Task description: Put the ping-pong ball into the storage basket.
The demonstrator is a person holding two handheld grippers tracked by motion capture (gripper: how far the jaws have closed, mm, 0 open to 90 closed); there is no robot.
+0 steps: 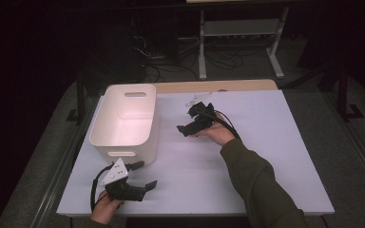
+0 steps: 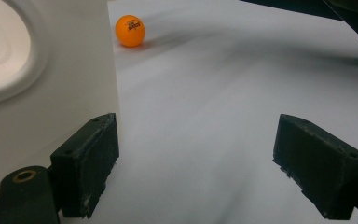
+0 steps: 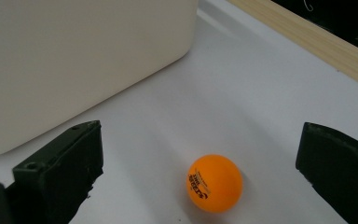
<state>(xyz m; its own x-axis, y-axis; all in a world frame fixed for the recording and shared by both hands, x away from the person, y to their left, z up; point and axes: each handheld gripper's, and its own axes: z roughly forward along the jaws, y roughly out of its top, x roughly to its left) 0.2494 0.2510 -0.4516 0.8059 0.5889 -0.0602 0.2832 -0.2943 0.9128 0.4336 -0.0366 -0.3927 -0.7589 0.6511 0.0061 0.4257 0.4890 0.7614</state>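
Nearest the camera, at the near left edge of the table, the left gripper sits low in a hand, its jaws spread wide apart with nothing between them; they point right, just in front of the near wall of the white bin. In its own view that wall fills the left side, and the orange ball shows small and far off beyond the bin's corner.

Farther out, near the middle of the table, the right gripper is held by a hand on an arm in an olive sleeve that reaches in from the near right. Its jaws also stand wide apart, aimed left toward the bin. The ball lies on the table between them (black print facing the camera), touching neither, with the bin's rounded right wall close behind.

From above, what can be seen of the bin's pale inside looks bare; it has a slot handle in the far wall.

A white sheet covers the table, with a strip of bare wood along the far edge. Beyond is a dark room with cables on the floor and a white metal stand.
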